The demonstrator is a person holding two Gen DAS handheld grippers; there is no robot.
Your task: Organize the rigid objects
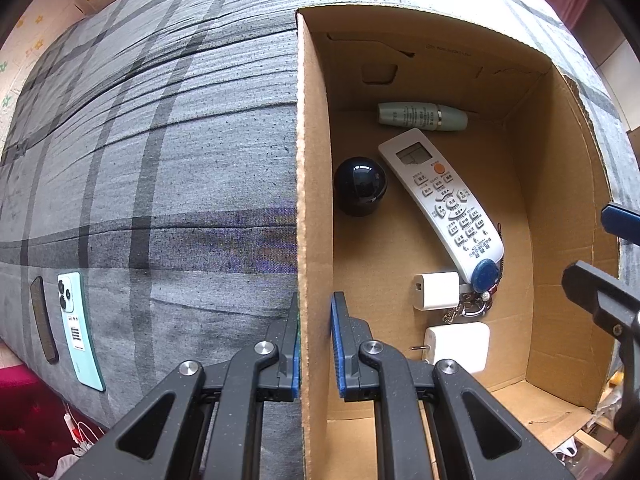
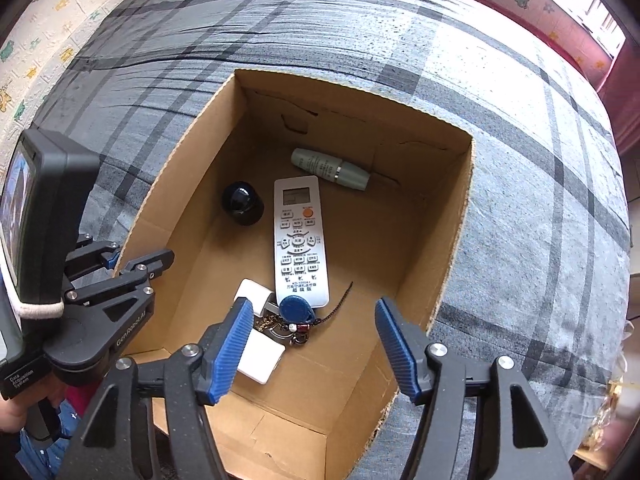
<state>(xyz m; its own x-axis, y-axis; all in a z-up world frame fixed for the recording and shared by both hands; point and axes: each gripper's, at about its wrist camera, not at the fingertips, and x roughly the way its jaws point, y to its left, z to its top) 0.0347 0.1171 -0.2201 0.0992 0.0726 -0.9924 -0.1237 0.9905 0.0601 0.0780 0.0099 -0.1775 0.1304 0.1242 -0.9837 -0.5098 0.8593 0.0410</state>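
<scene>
Tongs, left [image 1: 316,344]: clenched on the left wall of the cardboard box [image 1: 314,200], one blue pad outside, one inside, at 6 o'clock in the left wrist view.
Tongs, right [image 2: 316,344]: released, nothing between the pads, hanging over the near end of the box at 6 o'clock in the right wrist view.
Bed [image 1: 180,160]: grey plaid cover; the box stands on it.
Remote control [image 2: 299,240]: white, flat on the box floor, long axis from 12 to 6 o'clock, display end at 12.
Bottle [image 2: 330,169]: pale green, lying on its side near the far wall, cap toward 4 o'clock.
Phone [image 1: 78,330]: mint, face down outside the box at 8 o'clock.
Black jar [image 2: 242,203]: upright, left of the remote.
Chargers: larger [image 2: 260,354], smaller [image 2: 252,294], white, at the near end.
Blue key fob [image 2: 295,309]: touching the remote's lower end.
</scene>
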